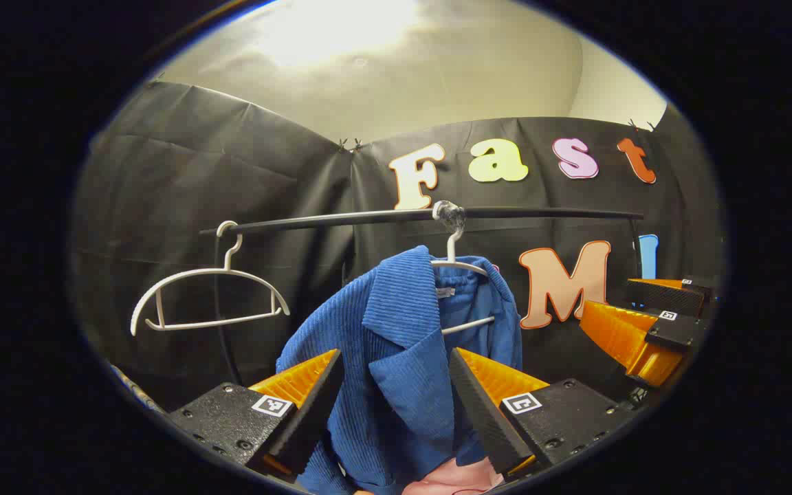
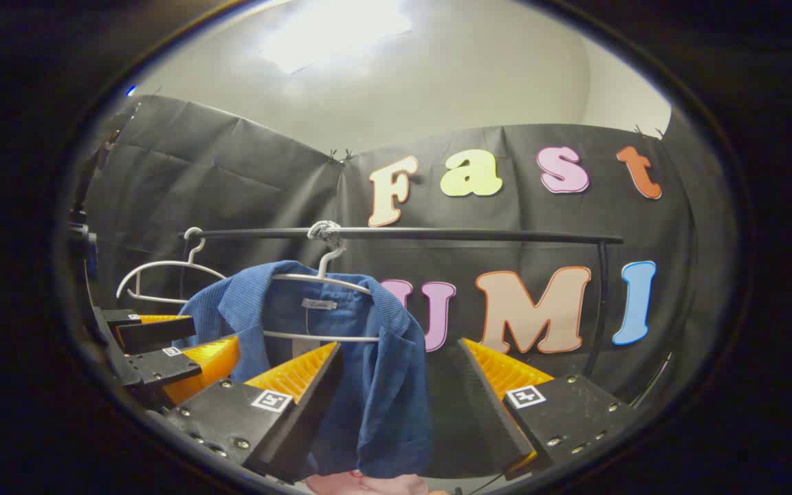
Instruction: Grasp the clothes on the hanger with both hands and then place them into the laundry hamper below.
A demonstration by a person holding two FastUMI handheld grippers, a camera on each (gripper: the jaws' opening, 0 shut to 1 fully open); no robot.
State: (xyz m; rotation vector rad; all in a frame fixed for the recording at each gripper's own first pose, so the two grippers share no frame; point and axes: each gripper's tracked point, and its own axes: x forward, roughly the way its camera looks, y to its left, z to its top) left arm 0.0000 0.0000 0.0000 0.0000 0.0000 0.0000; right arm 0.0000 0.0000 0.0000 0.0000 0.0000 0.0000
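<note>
A blue corduroy jacket hangs on a white hanger from a black rail. My left gripper is open, its fingers standing either side of the jacket's left lapel. In the right gripper view the same jacket hangs on its hanger. My right gripper is open there, with the jacket's right front edge between its fingers. Whether any finger touches the cloth is unclear. Each view catches the other gripper off to the side: right gripper, left gripper.
An empty white hanger hangs at the rail's left end, also seen as the empty hanger. The rail's upright post stands at the right. Something pink shows under the jacket at the bottom edge.
</note>
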